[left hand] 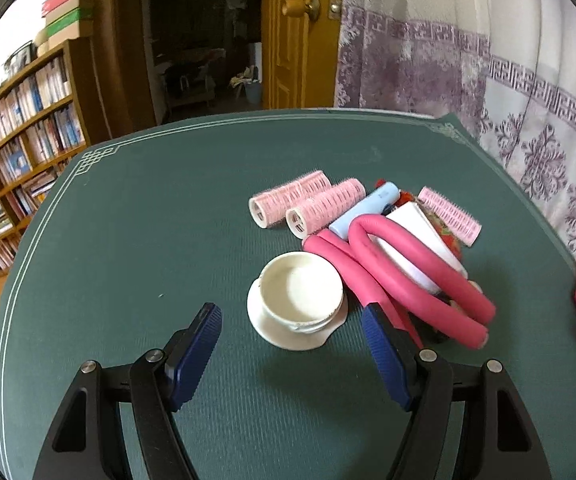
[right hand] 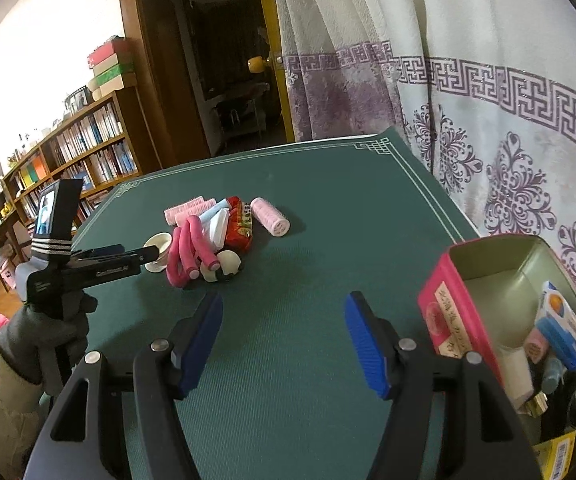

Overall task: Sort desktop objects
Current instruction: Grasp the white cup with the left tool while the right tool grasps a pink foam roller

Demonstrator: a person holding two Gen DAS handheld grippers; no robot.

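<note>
Green table (left hand: 168, 220), patterned curtain (right hand: 507, 140) along its right edge. Pink tin (right hand: 453, 312), near right corner, lid off, holding small boxes and bottles. Left gripper (left hand: 291, 320), jaws spread wide, empty, on either side of the white jar (left hand: 299, 288); the right finger lies near the foam rods. Right gripper (right hand: 284, 316), jaws spread, empty, over bare cloth between pile and tin. Pile, mid-table: bent pink foam rods (left hand: 407, 276), white tube (left hand: 423, 224), blue roller (left hand: 363, 208), three pale pink rollers (left hand: 288, 196), one of them apart on the pile's right side, red packet (right hand: 240, 232). White jar sits on its lid, just left of the rods.
</note>
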